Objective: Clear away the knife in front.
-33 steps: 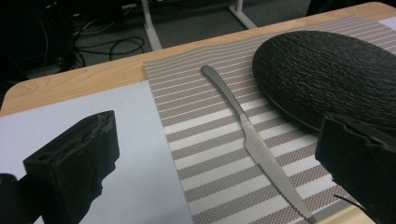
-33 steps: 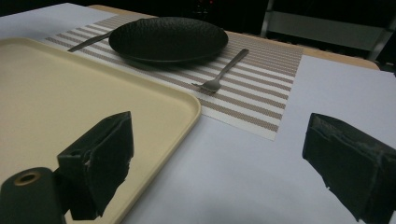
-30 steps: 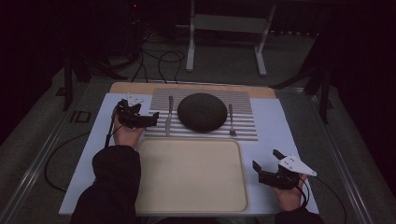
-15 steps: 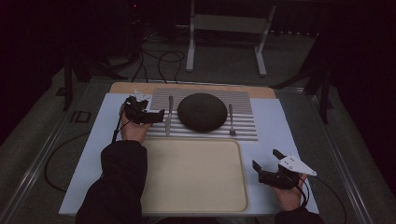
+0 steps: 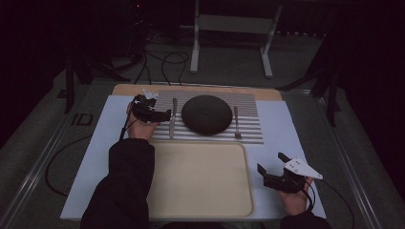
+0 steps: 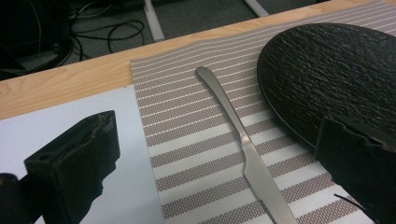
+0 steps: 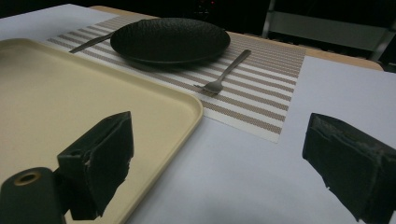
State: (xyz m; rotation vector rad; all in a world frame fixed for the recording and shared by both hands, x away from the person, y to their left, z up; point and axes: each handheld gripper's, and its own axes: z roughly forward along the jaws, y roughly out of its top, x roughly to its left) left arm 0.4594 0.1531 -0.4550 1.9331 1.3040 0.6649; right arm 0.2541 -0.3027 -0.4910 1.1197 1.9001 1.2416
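Observation:
A black plate [image 5: 207, 114] sits in the middle of a striped placemat [image 5: 248, 126]. A steel knife [image 5: 172, 118] lies left of the plate and a fork [image 5: 236, 122] lies right of it. My left gripper [image 5: 160, 114] hovers open just left of the knife; in the left gripper view the knife [image 6: 243, 149] runs between the two wide-apart jaws, with the plate [image 6: 327, 79] at the right. My right gripper [image 5: 272, 164] rests open on the white board, right of the beige tray [image 5: 200, 176]. Its view shows the tray [image 7: 70, 102], plate [image 7: 170, 39] and fork [image 7: 226, 70] ahead.
The white board [image 5: 110, 119] lies on a wooden table strip [image 5: 129, 89] at the back. Cables [image 5: 162, 59] and a metal stand [image 5: 234, 28] are on the floor behind. A cable [image 5: 62, 157] loops off the table's left side.
My left gripper has moved right, from the board's left part to beside the knife on the placemat's edge. The right gripper has stayed in place.

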